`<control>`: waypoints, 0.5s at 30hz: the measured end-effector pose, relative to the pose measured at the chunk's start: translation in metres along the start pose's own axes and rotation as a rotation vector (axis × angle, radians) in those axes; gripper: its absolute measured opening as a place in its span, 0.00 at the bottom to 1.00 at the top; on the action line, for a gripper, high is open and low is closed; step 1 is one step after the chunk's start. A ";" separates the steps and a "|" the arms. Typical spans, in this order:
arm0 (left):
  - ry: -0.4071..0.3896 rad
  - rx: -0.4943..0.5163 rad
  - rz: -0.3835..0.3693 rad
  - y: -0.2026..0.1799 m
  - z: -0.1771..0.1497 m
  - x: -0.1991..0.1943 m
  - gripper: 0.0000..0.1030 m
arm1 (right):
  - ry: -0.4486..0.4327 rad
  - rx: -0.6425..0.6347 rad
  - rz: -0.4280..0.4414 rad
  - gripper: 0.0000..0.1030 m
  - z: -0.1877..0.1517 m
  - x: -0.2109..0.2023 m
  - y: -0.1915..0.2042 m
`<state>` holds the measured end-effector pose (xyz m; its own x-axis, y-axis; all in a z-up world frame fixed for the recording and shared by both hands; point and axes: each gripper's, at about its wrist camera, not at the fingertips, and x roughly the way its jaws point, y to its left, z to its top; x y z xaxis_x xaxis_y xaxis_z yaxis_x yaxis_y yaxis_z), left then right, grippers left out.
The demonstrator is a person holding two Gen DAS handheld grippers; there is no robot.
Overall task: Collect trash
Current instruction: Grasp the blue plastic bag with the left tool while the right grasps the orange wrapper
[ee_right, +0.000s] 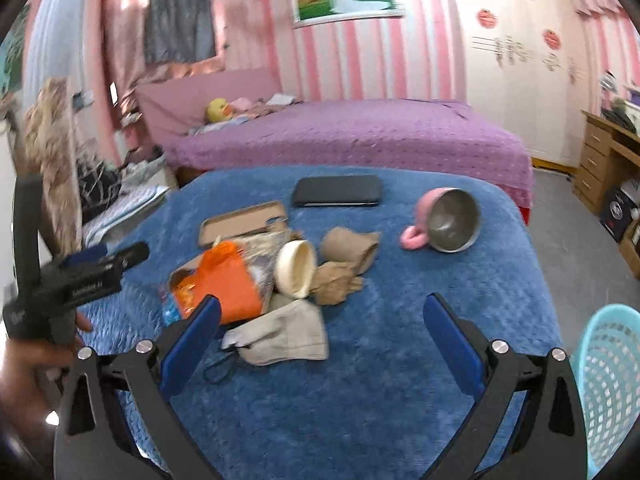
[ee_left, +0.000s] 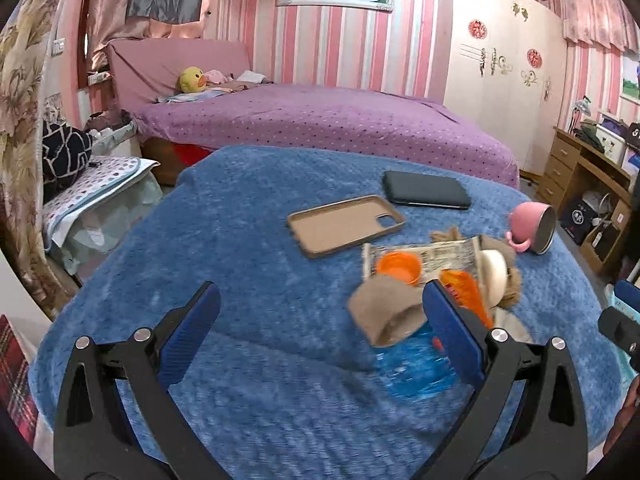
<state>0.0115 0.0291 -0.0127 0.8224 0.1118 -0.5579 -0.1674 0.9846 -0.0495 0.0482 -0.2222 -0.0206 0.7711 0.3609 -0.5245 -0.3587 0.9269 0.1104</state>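
Note:
A trash pile lies on the blue blanket [ee_left: 248,248]: a brown paper roll [ee_left: 386,312], an orange lid [ee_left: 398,266], newspaper [ee_left: 432,250], a cream cup [ee_left: 494,272], an orange wrapper [ee_left: 466,292] and a blue plastic bottle [ee_left: 416,368]. My left gripper [ee_left: 320,320] is open, its right finger against the pile's near side. The right wrist view shows the same pile: orange wrapper [ee_right: 224,280], cream cup [ee_right: 296,268], crumpled brown paper [ee_right: 340,280] and a beige face mask [ee_right: 280,334]. My right gripper [ee_right: 324,330] is open just behind the mask.
A tan phone case [ee_left: 344,224], a black phone [ee_left: 426,194] and a tipped pink mug [ee_right: 448,220] also lie on the blanket. A light blue mesh basket [ee_right: 608,384] stands at the right. A purple bed [ee_left: 320,124] is behind and a wooden desk [ee_left: 580,168] at the far right.

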 end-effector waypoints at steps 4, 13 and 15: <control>0.006 0.009 0.004 0.014 -0.002 -0.001 0.95 | 0.034 -0.051 0.032 0.96 -0.004 0.016 0.029; 0.034 -0.029 -0.022 0.048 -0.006 0.004 0.95 | 0.113 -0.167 -0.016 0.92 -0.015 0.059 0.071; 0.042 -0.018 -0.033 0.049 -0.008 0.005 0.95 | 0.127 -0.158 -0.025 0.89 -0.014 0.065 0.069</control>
<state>0.0028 0.0771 -0.0243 0.8042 0.0737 -0.5898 -0.1508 0.9851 -0.0825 0.0665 -0.1360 -0.0592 0.7118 0.3123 -0.6291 -0.4260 0.9041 -0.0332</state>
